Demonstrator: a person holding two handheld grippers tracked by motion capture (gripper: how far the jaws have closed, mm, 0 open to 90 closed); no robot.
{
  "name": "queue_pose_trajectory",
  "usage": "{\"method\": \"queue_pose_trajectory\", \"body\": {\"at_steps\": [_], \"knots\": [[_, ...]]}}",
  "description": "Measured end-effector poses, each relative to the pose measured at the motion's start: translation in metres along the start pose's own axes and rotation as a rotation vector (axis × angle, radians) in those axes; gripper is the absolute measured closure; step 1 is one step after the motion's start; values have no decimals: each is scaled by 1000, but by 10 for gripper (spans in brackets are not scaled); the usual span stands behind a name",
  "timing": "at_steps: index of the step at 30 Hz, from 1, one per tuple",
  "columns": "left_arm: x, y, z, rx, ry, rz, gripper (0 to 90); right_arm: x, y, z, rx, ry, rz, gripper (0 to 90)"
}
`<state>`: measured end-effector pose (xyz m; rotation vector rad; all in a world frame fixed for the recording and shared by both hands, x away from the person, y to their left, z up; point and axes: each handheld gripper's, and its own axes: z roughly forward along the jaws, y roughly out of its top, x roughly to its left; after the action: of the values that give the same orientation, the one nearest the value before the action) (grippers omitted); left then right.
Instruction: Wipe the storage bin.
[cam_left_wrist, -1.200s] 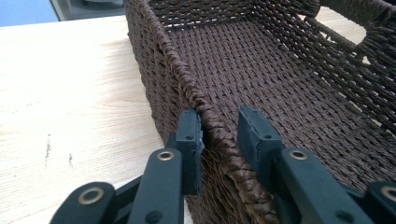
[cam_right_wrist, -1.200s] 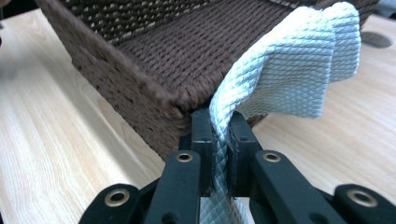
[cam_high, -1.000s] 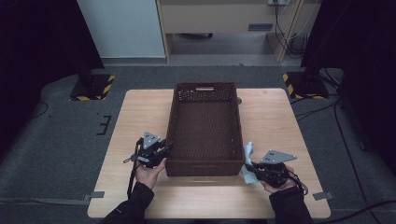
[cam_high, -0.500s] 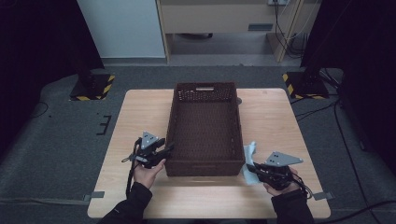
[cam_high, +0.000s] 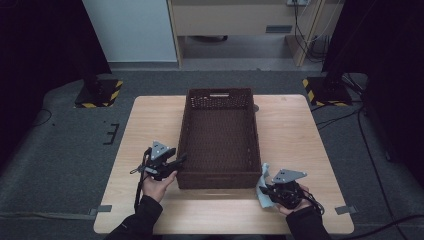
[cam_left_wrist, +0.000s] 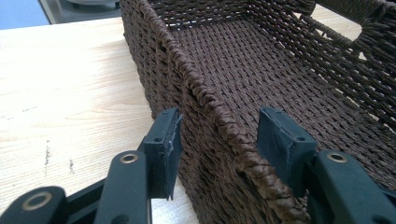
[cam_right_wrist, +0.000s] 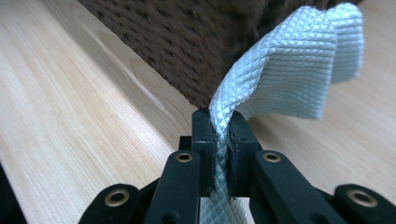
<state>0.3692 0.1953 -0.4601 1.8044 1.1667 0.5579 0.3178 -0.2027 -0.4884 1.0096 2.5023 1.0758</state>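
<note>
Two grippers at the basket (cam_high: 220, 135)'s near end: left gripper (cam_left_wrist: 219, 135), jaws just opened, straddles its near-left rim without pressing, while right gripper (cam_right_wrist: 219, 140) pinches the pale cloth (cam_right_wrist: 289, 60) just off its near-right corner; next, likely lifting cloth over the rim.

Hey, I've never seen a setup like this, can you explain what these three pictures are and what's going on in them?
A person sits at a wooden table, holding hand-operated tongs in each hand. One picture looks down from above; the other two come from cameras riding on each pair of tongs. A brown woven basket stands on the table. The left tongs straddle the basket's near wall and have just been opening, pads off it. The right tongs pinch a pale blue quilted cloth beside the basket.
</note>
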Motion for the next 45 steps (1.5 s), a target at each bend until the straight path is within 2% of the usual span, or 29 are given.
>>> {"method": "queue_pose_trajectory", "body": {"at_steps": [3, 5, 6, 7, 10, 12, 13, 14, 18, 22, 25, 30, 31, 33, 38, 42, 45], "knots": [[1, 0, 0, 1, -6, -3, 479, -5, -3, 0, 11, -7, 25, 844], [1, 0, 0, 2, -8, -4, 476, -9, -2, -6, -13, -21, 41, 843], [1, 0, 0, 2, -9, -4, 474, -16, -1, -17, -58, -48, 66, 842], [1, 0, 0, 3, -10, -5, 474, -16, -1, -17, -58, -48, 66, 842], [2, 0, 1, 6, -11, -7, 466, -30, -7, -34, -98, -106, 119, 842], [2, 0, 1, 9, -9, -7, 465, -40, -13, -40, -87, -148, 157, 842], [2, 0, 1, 10, -9, -6, 464, -49, -19, -44, -75, -183, 189, 841], [2, 0, 1, 9, -10, -7, 464, -49, -19, -44, -75, -183, 189, 841], [2, -1, 1, 7, -13, -11, 458, -66, -33, -47, -58, -244, 238, 840], [2, 0, 1, 5, -10, -8, 458, -77, -40, -50, -56, -278, 268, 835], [2, -1, 1, 5, -13, -11, 458, -86, -49, -46, -26, -269, 301, 808], [3, -1, 1, 5, -16, -13, 459, -92, -52, -40, 4, -286, 315, 728], [3, -1, 1, 5, -17, -14, 463, -93, -52, -41, -8, -294, 329, 678], [3, 0, 1, 8, -21, -18, 467, -93, -52, -41, -18, -301, 334, 657], [2, 1, 1, 23, -34, -24, 510, -92, -48, -47, -74, -351, 313, 510], [1, 2, 0, 30, -58, -22, 581, -90, -37, -53, -119, -381, 292, 481], [0, 2, -2, 32, -59, -15, 618, -87, -29, -57, -160, -369, 285, 488]]}}
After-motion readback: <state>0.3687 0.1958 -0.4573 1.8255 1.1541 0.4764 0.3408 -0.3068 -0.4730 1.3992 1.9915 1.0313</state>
